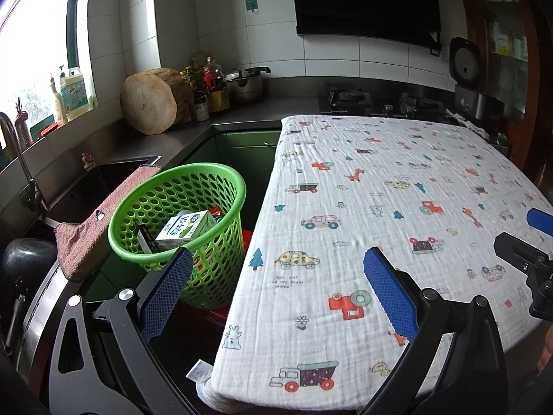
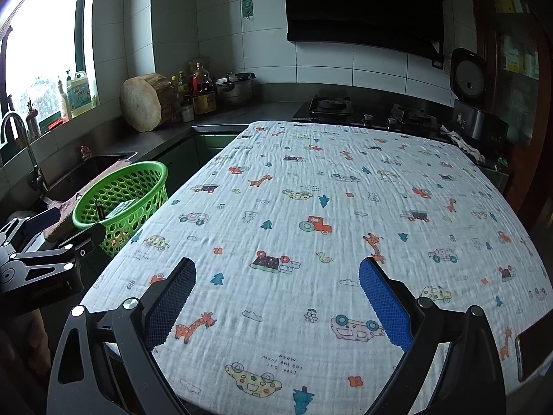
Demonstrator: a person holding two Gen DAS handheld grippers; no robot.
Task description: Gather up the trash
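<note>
A green perforated basket (image 1: 193, 186) stands on the floor left of the table; it also shows in the right wrist view as the basket (image 2: 138, 186). Inside it lie a white and green milk carton (image 1: 185, 230) and a dark box (image 1: 145, 238). My left gripper (image 1: 276, 259) is open above the table's left edge, its left finger just in front of the basket, nothing between its pads. My right gripper (image 2: 276, 269) is open over the patterned tablecloth (image 2: 345, 207), empty. The right gripper's blue tip (image 1: 539, 221) shows at the left wrist view's right edge.
A steel sink (image 1: 86, 186) with a tap and a pinkish rag (image 1: 100, 221) flank the basket. The counter holds a round wooden block (image 1: 152, 102), bottles, a pot and a gas hob (image 1: 349, 100). A rice cooker (image 2: 477, 114) stands at far right. A phone (image 2: 532, 352) lies at the table's near right edge.
</note>
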